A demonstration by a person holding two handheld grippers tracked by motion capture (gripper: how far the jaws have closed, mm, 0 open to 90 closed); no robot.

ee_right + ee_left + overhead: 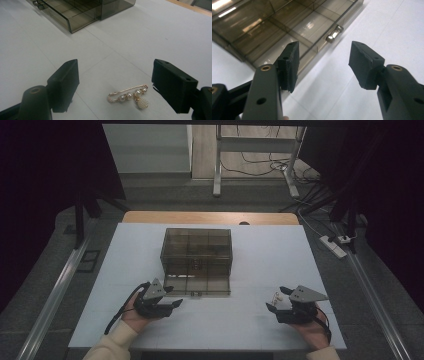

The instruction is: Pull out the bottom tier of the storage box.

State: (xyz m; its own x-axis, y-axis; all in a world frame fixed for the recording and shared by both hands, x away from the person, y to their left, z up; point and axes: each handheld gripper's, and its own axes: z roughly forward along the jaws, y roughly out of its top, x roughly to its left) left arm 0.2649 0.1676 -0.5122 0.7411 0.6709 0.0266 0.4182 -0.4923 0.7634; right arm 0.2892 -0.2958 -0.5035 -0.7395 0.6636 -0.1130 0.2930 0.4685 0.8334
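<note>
1. Your left gripper [169, 296] sits lower left of centre in the high view, just off the front-left corner of the smoky drawer box [196, 251]. Its jaws are apart with nothing between them.
2. In the left gripper view the pulled-out drawer [287, 27] fills the upper left, dividers visible through the tinted plastic, and its little metal handle [334, 32] is up near the top centre, beyond the jaw tips and not touched.
3. Your right gripper [276, 299] is at the lower right of the high view, well apart from the box. Jaws are wide open here too, gripping nothing.
4. The pearl brooch [131, 97] lies flat on the white tabletop [150, 40] at the bottom centre of the right gripper view, between the two jaws, nearer the right one, with neither jaw touching it.
5. In that same view the open drawer shows in the upper left corner, far from the brooch.
</note>
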